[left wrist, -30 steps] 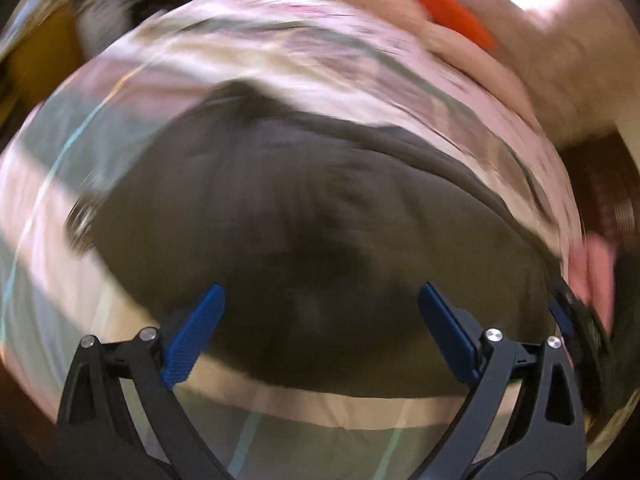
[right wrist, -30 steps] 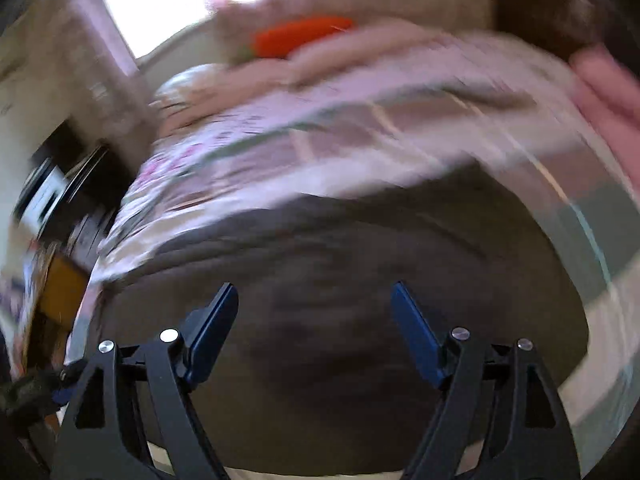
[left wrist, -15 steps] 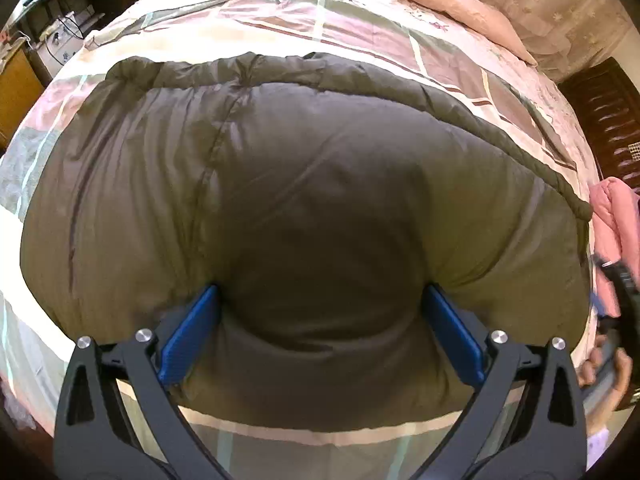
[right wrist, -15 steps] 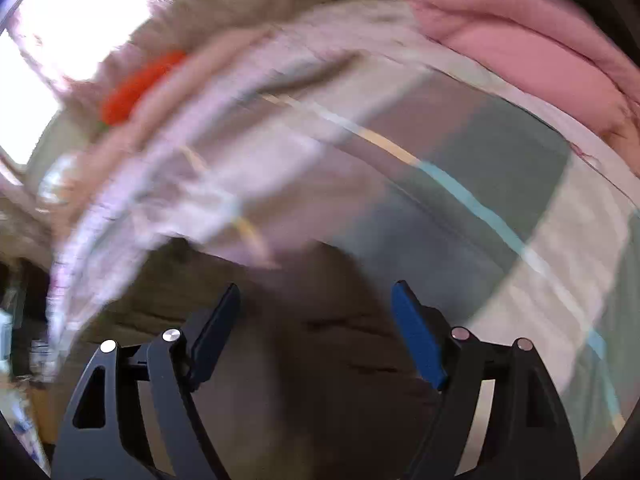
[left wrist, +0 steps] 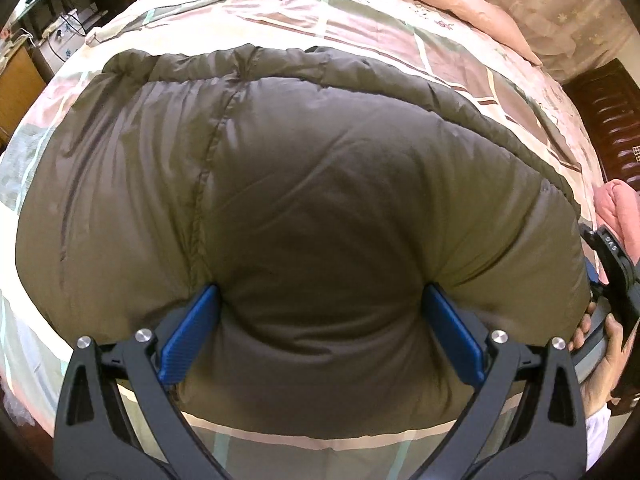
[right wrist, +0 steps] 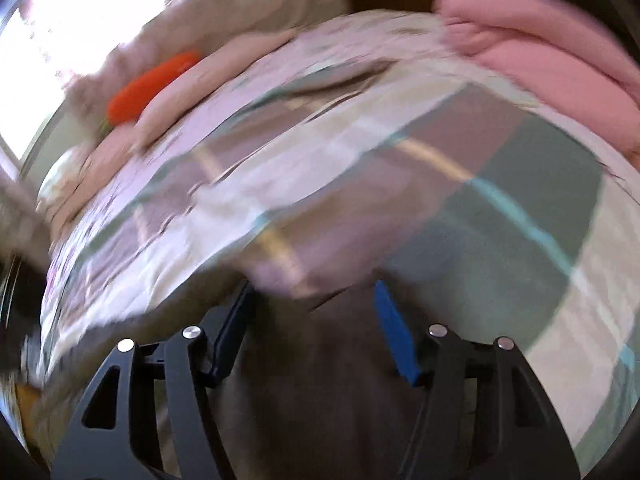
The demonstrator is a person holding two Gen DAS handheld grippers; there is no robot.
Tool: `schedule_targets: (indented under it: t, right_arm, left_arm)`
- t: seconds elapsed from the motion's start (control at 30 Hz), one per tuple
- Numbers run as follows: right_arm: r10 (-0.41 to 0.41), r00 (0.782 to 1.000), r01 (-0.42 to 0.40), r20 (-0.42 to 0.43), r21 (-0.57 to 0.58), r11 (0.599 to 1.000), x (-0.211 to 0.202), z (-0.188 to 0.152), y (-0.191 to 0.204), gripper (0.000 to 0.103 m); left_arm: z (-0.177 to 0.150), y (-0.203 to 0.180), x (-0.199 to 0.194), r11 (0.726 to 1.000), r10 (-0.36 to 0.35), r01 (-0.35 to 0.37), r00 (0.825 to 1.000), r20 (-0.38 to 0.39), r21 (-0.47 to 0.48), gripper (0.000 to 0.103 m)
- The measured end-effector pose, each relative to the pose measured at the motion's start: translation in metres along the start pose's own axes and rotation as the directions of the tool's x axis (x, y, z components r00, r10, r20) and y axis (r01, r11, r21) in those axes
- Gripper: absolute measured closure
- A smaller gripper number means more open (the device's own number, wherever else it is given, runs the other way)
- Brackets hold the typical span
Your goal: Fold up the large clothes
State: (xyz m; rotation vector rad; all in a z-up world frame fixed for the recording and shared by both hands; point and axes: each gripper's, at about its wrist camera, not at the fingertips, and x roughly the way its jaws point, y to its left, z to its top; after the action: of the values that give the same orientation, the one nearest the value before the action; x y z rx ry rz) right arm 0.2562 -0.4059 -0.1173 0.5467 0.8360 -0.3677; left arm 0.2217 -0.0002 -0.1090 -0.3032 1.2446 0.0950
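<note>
A large dark olive padded jacket (left wrist: 320,208) lies spread on a bed with a pink and green checked cover (left wrist: 360,20). My left gripper (left wrist: 320,312) is open, its blue pads pressed into the jacket's near edge, with padding bulging between them. My right gripper (right wrist: 312,312) is open, and the jacket's dark edge (right wrist: 320,380) lies between its fingers; this view is blurred. The right gripper's body and the hand holding it show at the right edge of the left wrist view (left wrist: 612,280).
A pink folded garment (right wrist: 540,40) lies at the bed's right side. Pink pillows (left wrist: 460,0) and an orange cushion (right wrist: 152,84) lie at the head. A dark wooden headboard (left wrist: 608,120) stands at the right, and a desk with clutter (left wrist: 40,40) at the left.
The left gripper has pushed into the jacket's near edge and stays there. The right gripper has swung right, off the jacket's middle to its right edge, and its fingers have come somewhat closer together.
</note>
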Motion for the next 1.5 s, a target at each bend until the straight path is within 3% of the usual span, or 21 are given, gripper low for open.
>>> schedule_targets:
  t: [0.07, 0.17, 0.23, 0.3, 0.33, 0.4, 0.5, 0.57, 0.67, 0.73, 0.77, 0.83, 0.9, 0.97, 1.03, 1.13, 1.23, 1.37, 1.43, 1.5]
  right_arm:
    - [-0.011, 1.0, 0.009, 0.02, 0.056, 0.998, -0.015, 0.005, -0.013, 0.04]
    - [0.099, 0.995, -0.097, -0.02, 0.086, 0.992, -0.038, 0.004, -0.011, 0.039]
    - [0.182, 0.979, -0.181, -0.093, 0.024, 0.983, -0.058, -0.006, 0.014, 0.037]
    - [0.26, 0.948, -0.28, -0.182, -0.094, 0.955, -0.079, -0.029, 0.05, 0.028]
    - [0.259, 0.943, -0.294, -0.207, -0.16, 0.942, -0.088, -0.043, 0.064, 0.027]
    - [0.195, 0.951, -0.269, -0.242, -0.329, 0.905, -0.102, -0.08, 0.087, 0.027]
    - [0.094, 0.947, -0.217, -0.307, -0.393, 0.894, -0.092, -0.107, 0.084, 0.027]
    - [0.05, 0.946, -0.169, -0.321, -0.355, 0.919, -0.078, -0.1, 0.064, 0.027]
    - [-0.057, 0.946, -0.011, -0.32, -0.208, 0.978, -0.065, -0.073, 0.006, 0.027]
    - [-0.138, 0.944, 0.096, -0.299, -0.15, 0.984, -0.068, -0.065, -0.019, 0.027]
    - [-0.219, 0.941, 0.188, -0.257, -0.14, 0.972, -0.075, -0.063, -0.028, 0.027]
    - [-0.192, 0.959, 0.169, -0.207, -0.122, 0.978, -0.091, -0.068, -0.029, 0.027]
    - [-0.086, 0.979, 0.055, -0.186, -0.167, 0.984, -0.105, -0.077, -0.01, 0.027]
    - [-0.015, 0.98, -0.034, -0.2, -0.238, 0.971, -0.113, -0.09, 0.01, 0.027]
    - [0.026, 0.964, -0.107, -0.263, -0.298, 0.948, -0.104, -0.105, 0.026, 0.027]
    - [-0.074, 0.953, -0.033, -0.294, -0.341, 0.94, -0.083, -0.116, 0.022, 0.027]
    - [-0.13, 0.942, 0.05, -0.308, -0.256, 0.965, -0.075, -0.106, -0.006, 0.018]
    - [-0.236, 0.954, 0.189, -0.186, -0.238, 0.953, -0.106, -0.09, -0.024, 0.018]
    - [-0.195, 0.971, 0.157, -0.136, -0.25, 0.956, -0.122, -0.091, -0.017, 0.018]
    - [-0.099, 0.992, 0.074, -0.079, -0.275, 0.958, -0.149, -0.09, -0.001, 0.018]
  left_arm:
    - [0.0, 0.001, 0.0, 1.0, -0.003, 0.003, 1.0, -0.005, -0.003, 0.002]
    - [0.001, 0.001, -0.001, 1.0, 0.003, -0.003, 1.0, -0.006, -0.003, 0.002]
    - [0.002, 0.0, -0.001, 1.0, 0.009, -0.009, 1.0, -0.004, -0.005, 0.002]
    - [0.0, -0.001, -0.001, 1.0, 0.014, -0.014, 1.0, -0.001, -0.013, 0.002]
    - [0.0, -0.001, -0.001, 1.0, 0.016, -0.016, 1.0, 0.0, -0.017, 0.002]
    - [-0.002, -0.001, -0.003, 1.0, 0.016, -0.016, 1.0, 0.003, -0.017, 0.002]
    - [-0.002, 0.005, -0.013, 0.999, -0.016, 0.017, 0.999, 0.028, -0.043, 0.002]
    - [-0.002, 0.011, -0.021, 0.998, -0.017, 0.02, 0.999, 0.047, -0.052, 0.002]
    - [-0.003, 0.025, -0.032, 0.998, 0.018, -0.014, 0.997, 0.069, -0.065, 0.002]
    - [-0.004, 0.044, -0.037, 0.992, 0.084, -0.075, 0.993, 0.084, -0.104, 0.002]
    - [-0.004, 0.052, -0.038, 0.987, 0.109, -0.097, 0.99, 0.09, -0.127, 0.002]
    - [-0.004, 0.072, -0.044, 0.971, 0.159, -0.135, 0.981, 0.11, -0.195, 0.002]
    - [-0.006, 0.081, -0.046, 0.967, 0.15, -0.125, 0.984, 0.099, -0.223, 0.002]
    - [-0.009, 0.082, -0.049, 0.97, 0.117, -0.095, 0.989, 0.088, -0.223, 0.002]
    - [-0.015, 0.075, -0.048, 0.979, 0.128, -0.111, 0.988, 0.089, -0.173, 0.002]
    - [-0.021, 0.072, -0.038, 0.977, 0.197, -0.19, 0.978, 0.068, -0.097, 0.002]
    - [-0.024, 0.087, -0.034, 0.962, 0.253, -0.246, 0.966, 0.053, -0.117, 0.002]
    - [-0.025, 0.112, -0.045, 0.951, 0.259, -0.244, 0.964, 0.059, -0.19, 0.002]
    - [-0.028, 0.105, -0.062, 0.957, 0.254, -0.233, 0.96, 0.114, -0.17, 0.002]
    - [-0.031, 0.09, -0.08, 0.973, 0.219, -0.2, 0.958, 0.186, -0.114, 0.002]
